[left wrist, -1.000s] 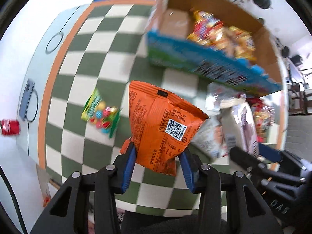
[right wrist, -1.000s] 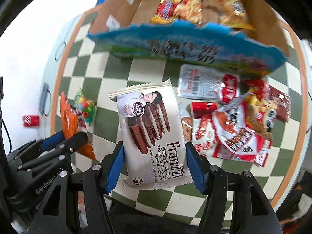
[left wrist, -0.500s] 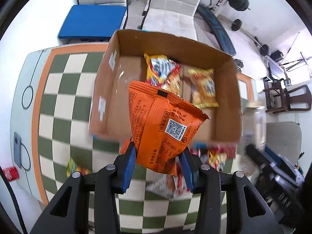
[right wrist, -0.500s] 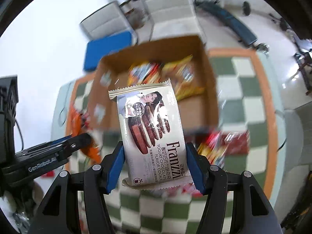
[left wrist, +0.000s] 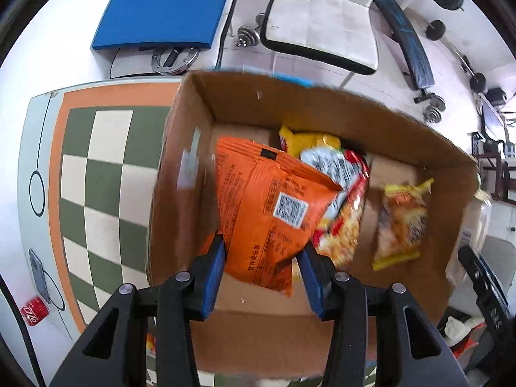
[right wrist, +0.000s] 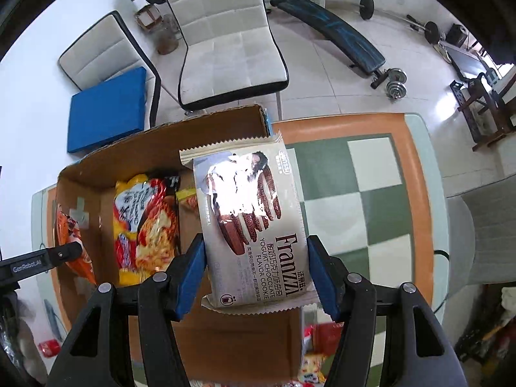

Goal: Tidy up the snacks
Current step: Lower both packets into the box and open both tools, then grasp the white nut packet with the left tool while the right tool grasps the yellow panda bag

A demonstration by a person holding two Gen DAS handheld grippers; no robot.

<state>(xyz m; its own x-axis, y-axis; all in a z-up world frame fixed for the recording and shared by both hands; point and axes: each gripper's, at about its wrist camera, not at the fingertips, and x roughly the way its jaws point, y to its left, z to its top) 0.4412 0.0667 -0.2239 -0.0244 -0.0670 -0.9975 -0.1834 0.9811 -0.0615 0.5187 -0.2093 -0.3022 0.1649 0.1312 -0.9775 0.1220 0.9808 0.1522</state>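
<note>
Two snack packets are held over the open cardboard box (left wrist: 322,338). The orange packet (left wrist: 267,213), between the opening jaws of the left gripper (left wrist: 261,267), hangs at the box's left. The Franzzi cookie pack (right wrist: 254,225) is clamped by the right gripper (right wrist: 256,280) at the right. Release into bare space is likely next.

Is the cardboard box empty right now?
No. The cardboard box already holds a red-yellow noodle pack and a yellow snack bag.
</note>
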